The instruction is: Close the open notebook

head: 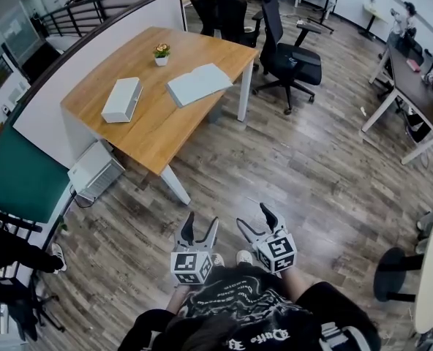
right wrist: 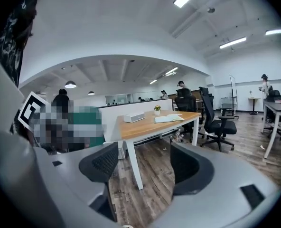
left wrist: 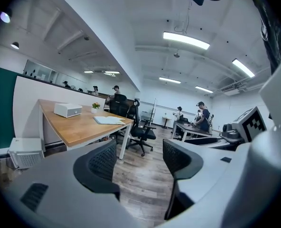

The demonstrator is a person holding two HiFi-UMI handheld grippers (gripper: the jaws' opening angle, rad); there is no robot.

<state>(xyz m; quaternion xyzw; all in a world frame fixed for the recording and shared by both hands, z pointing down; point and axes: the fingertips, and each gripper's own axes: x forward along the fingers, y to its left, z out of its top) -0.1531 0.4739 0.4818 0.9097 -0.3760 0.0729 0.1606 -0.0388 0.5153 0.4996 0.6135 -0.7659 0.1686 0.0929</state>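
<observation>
Jaws spread and empty, left gripper (head: 202, 224) and right gripper (head: 251, 218) hang over the floor, well apart from the table (head: 162, 126). The open notebook (head: 199, 83) lies near the table's far edge; shoving rather than lifting its cover could slide it off.

Black T-shirt (head: 238, 302) with white lettering, grey left gripper (head: 202, 219) and right gripper (head: 251, 214), black ribbed jaws, white marker cubes (head: 192, 267)

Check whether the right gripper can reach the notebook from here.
Probably not yet. The right gripper, open and empty, is held close to the person, and the notebook lies open on the desk across a stretch of floor. Nothing seems to block the walk up.
</observation>
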